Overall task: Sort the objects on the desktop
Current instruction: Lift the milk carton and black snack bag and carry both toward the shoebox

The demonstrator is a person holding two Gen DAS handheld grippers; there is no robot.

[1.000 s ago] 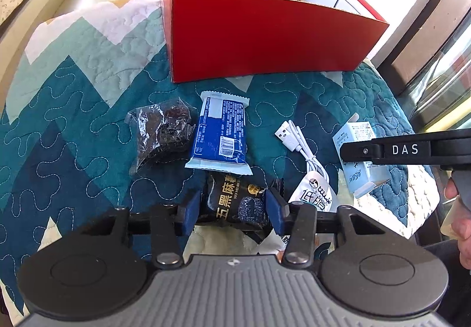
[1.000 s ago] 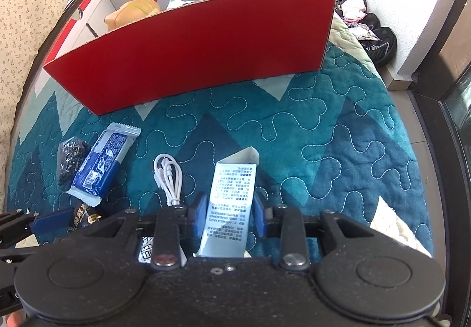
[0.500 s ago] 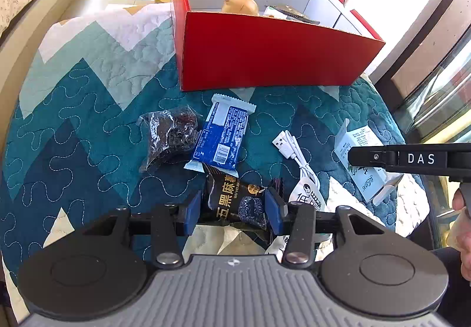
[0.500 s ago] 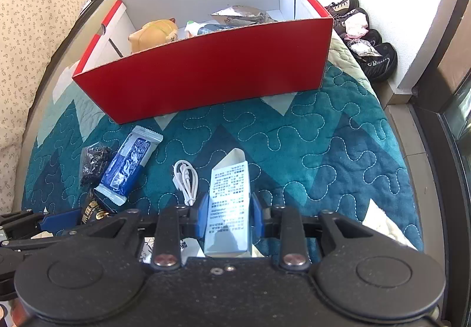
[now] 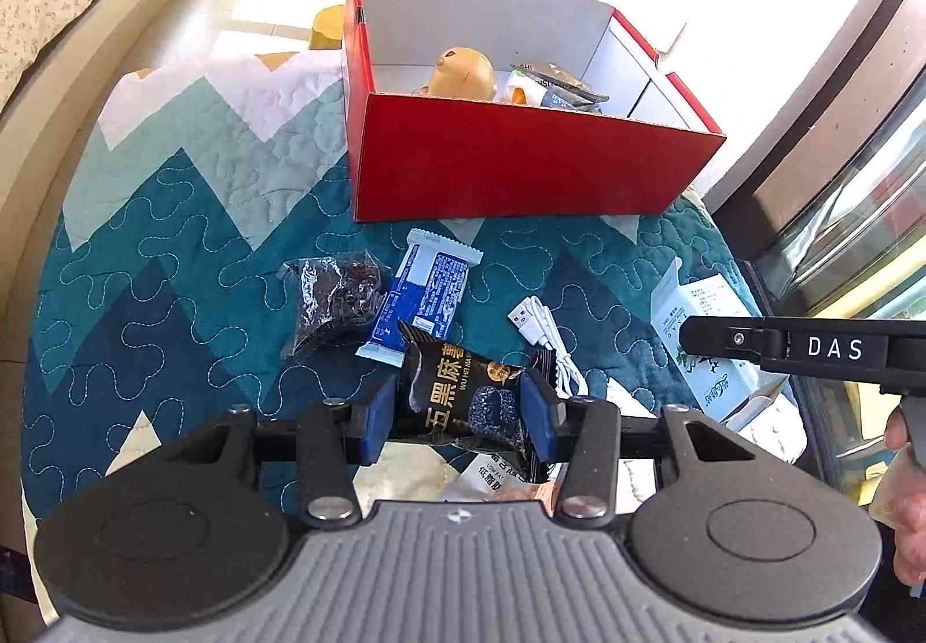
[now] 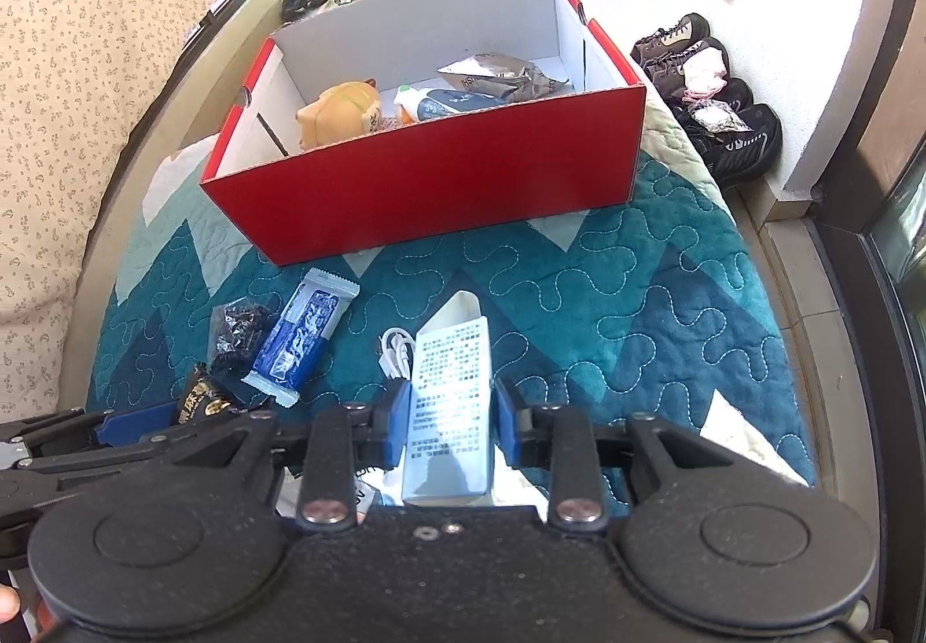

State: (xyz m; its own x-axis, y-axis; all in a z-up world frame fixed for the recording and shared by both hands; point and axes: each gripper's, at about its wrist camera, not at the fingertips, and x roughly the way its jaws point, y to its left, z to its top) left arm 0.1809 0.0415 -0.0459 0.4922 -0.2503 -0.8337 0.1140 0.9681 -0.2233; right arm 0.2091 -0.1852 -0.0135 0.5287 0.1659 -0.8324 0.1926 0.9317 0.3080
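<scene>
Left wrist view: my left gripper (image 5: 457, 417) clamped on black snack pack (image 5: 463, 400), lower centre. Right gripper (image 6: 447, 426) clamped on pale blue carton (image 6: 451, 411). Red box (image 5: 521, 168) upper centre already holds several items (toy, packets). Left on quilt (image 5: 173, 330): blue wrapper (image 5: 425, 301), dark bag (image 5: 335, 296), white cable (image 5: 544, 336).

The left claw (image 5: 457, 414) had two blue pads (image 5: 379, 426) on black fingers, each finger pinned by a round silver screw. Behind them sat two black round housings with faint circles pressed into their tops, and between those a grey ribbed body bearing a small emblem at its far edge. The right claw (image 6: 445, 420) was built alike, with blue pads and silver screws, but its middle body was rough speckled black with two small screws. Seen from the left camera, its black side bar carried white letters "DAS".
</scene>
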